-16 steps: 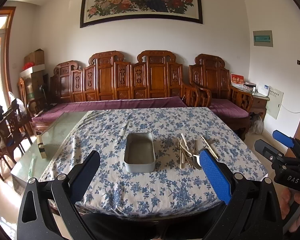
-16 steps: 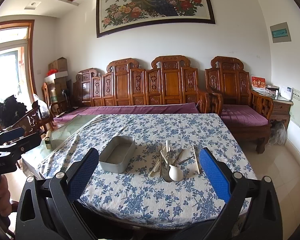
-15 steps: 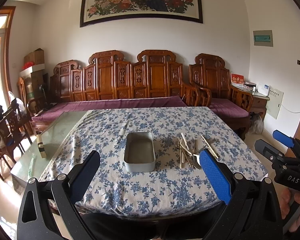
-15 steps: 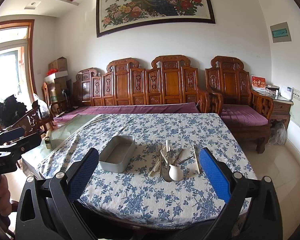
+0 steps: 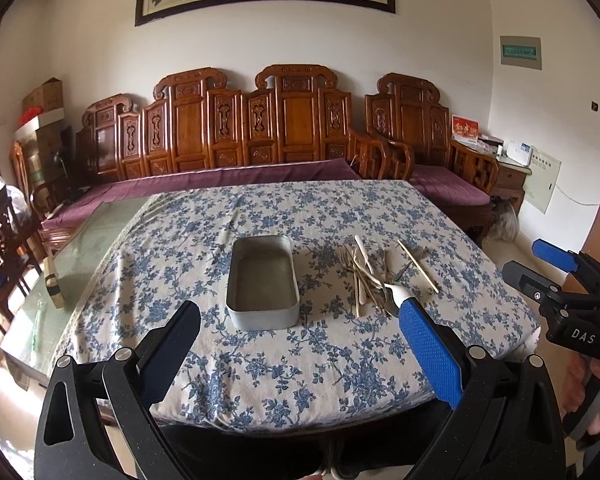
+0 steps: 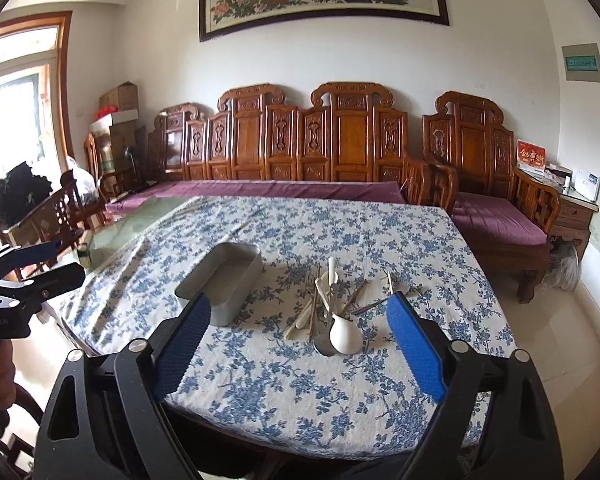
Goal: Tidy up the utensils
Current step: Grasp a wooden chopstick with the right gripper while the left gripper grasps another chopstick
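Carved wooden benches (image 6: pixel 324 140) with purple cushions line the white wall behind a table under a blue-flowered cloth (image 6: pixel 340 232). At the middle of the left wrist frame an empty metal tin (image 5: pixel 263 280) rests on the cloth, and just right of it lies a loose pile of utensils (image 5: pixel 374 276): forks, chopsticks, spoons, a white ceramic spoon (image 6: pixel 345 336). The left gripper (image 5: pixel 300 328) hangs at the lower edge, fingers spread wide, gripping nothing. The right gripper (image 6: pixel 300 320), low in its own frame, has its jaws closing, still wide apart with nothing between them.
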Demonstrator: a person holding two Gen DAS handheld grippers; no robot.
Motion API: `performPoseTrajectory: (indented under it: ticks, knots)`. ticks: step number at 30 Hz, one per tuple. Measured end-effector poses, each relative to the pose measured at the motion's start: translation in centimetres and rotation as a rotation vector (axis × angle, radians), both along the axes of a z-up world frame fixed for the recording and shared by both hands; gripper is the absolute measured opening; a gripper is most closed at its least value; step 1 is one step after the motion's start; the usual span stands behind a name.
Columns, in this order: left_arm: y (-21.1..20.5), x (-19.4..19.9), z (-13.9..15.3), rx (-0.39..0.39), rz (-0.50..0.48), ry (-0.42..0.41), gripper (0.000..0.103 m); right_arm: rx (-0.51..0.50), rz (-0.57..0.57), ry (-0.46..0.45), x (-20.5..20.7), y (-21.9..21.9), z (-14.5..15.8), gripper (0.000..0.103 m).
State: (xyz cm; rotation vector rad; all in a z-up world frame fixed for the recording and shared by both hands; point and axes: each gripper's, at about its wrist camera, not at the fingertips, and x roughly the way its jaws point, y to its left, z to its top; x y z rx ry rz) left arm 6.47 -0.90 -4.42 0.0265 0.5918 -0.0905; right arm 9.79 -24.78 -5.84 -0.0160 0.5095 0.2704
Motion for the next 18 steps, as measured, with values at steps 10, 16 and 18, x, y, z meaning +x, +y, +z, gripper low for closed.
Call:
performPoseTrajectory:
  ticks: [10, 16, 18]
  knots:
    - [-1.1, 6.2, -3.9, -0.015, -0.048, 0.107, 0.096, -0.053, 0.022, 0.156, 7.1, -1.3, -5.1, 0.068]
    - [-1.5, 9.5, -5.6, -0.013, -0.076, 0.162, 0.096, -0.087, 0.019, 0.227, 11.5, -1.9, -7.7, 0.062]
    - [-1.8, 10.5, -6.2, -0.009, -0.084, 0.176, 0.095, -0.1, 0.008, 0.25, 13.1, -2.5, -8.7, 0.06]
